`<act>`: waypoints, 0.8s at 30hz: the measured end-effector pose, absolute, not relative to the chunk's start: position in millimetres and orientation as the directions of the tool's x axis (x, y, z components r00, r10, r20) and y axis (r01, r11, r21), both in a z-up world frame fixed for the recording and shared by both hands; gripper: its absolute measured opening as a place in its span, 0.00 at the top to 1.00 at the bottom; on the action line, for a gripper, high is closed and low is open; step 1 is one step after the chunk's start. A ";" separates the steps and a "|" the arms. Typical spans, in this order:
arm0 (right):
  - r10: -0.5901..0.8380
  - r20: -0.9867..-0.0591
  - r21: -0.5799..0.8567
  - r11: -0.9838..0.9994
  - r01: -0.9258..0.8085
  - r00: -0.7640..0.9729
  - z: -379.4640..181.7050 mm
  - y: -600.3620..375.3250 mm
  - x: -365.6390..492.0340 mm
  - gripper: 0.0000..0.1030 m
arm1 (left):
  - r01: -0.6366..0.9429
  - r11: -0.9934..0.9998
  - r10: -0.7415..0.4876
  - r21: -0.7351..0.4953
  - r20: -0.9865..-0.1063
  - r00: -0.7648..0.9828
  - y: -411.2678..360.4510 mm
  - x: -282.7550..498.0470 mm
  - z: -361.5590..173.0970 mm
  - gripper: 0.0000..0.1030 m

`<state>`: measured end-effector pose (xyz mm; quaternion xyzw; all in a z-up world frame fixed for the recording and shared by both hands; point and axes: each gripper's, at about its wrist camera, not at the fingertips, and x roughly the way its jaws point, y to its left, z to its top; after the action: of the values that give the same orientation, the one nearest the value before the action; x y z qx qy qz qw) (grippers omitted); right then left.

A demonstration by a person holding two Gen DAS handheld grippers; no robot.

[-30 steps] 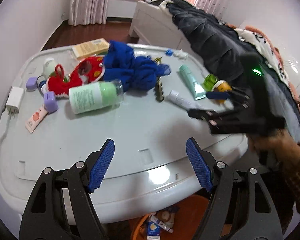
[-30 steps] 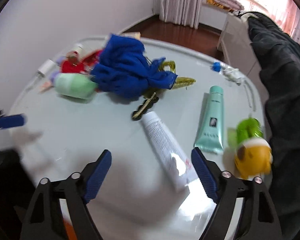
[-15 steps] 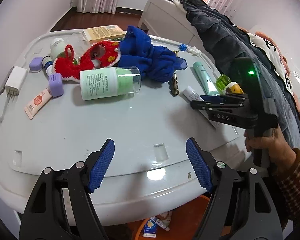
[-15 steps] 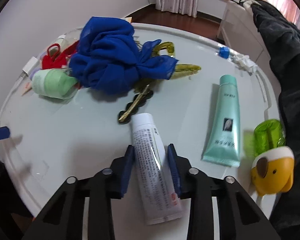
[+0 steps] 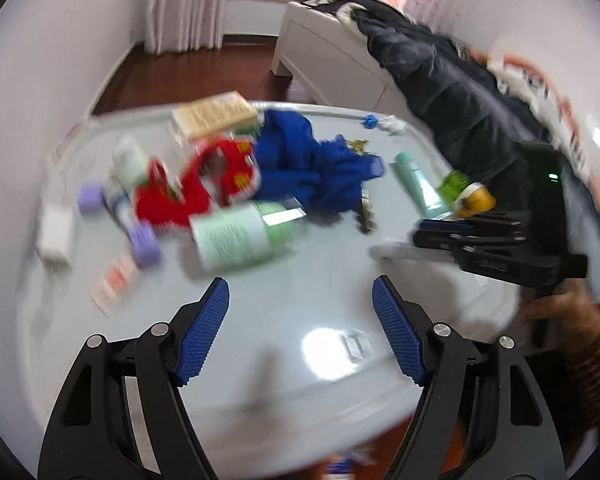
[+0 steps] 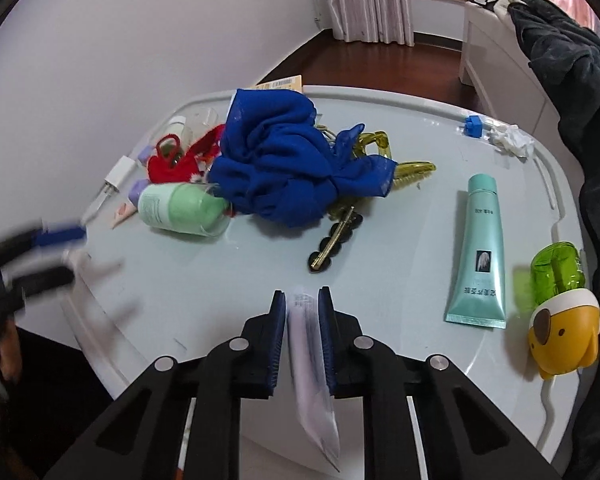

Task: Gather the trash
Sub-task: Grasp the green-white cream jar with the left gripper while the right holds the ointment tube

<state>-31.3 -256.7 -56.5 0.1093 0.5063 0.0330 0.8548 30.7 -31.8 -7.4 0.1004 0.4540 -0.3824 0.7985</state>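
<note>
My right gripper (image 6: 302, 312) is shut on a white squeeze tube (image 6: 310, 344) and holds it off the grey table (image 6: 220, 288). In the blurred left wrist view the right gripper (image 5: 424, 236) shows at the right with the tube's white end (image 5: 392, 250) sticking out. My left gripper (image 5: 300, 320) is open and empty over the table's near part. A teal tube (image 6: 480, 256), a green-white bottle (image 6: 180, 210) lying on its side and a crumpled white tissue (image 6: 512, 140) lie on the table.
A blue cloth (image 6: 288, 160), a red knitted item (image 6: 176, 160), hair clips (image 6: 336, 240), a yellow dog toy with a green cap (image 6: 560, 320), a white charger (image 6: 120, 172) and a cardboard box (image 5: 214, 114) crowd the table. Dark clothes (image 6: 572, 60) hang at the right.
My right gripper has closed on the white tube and lifted it off the table. My left gripper has moved forward over the table, still open.
</note>
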 end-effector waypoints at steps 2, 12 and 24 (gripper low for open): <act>0.182 -0.870 0.230 0.972 0.050 0.459 -65.6 -259.2 -31.8 0.83 | 0.758 0.640 -0.511 -0.127 -0.807 0.296 -43.2 42.6 -3.1 0.30; 0.122 -0.909 0.113 0.993 -0.045 0.400 -90.3 -249.9 -35.4 0.44 | 0.809 0.588 -0.461 -0.007 -0.824 0.328 -71.2 73.3 -8.0 0.30; 0.133 -0.899 0.143 0.990 -0.008 0.418 -74.3 -240.7 -34.1 0.72 | 0.835 0.550 -0.451 -0.024 -0.849 0.273 -56.1 72.6 -29.3 0.30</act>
<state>-34.1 -240.7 -74.3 0.0581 0.5379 0.0422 0.8399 72.6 -56.1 -29.3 0.2213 0.4330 -0.4194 0.7666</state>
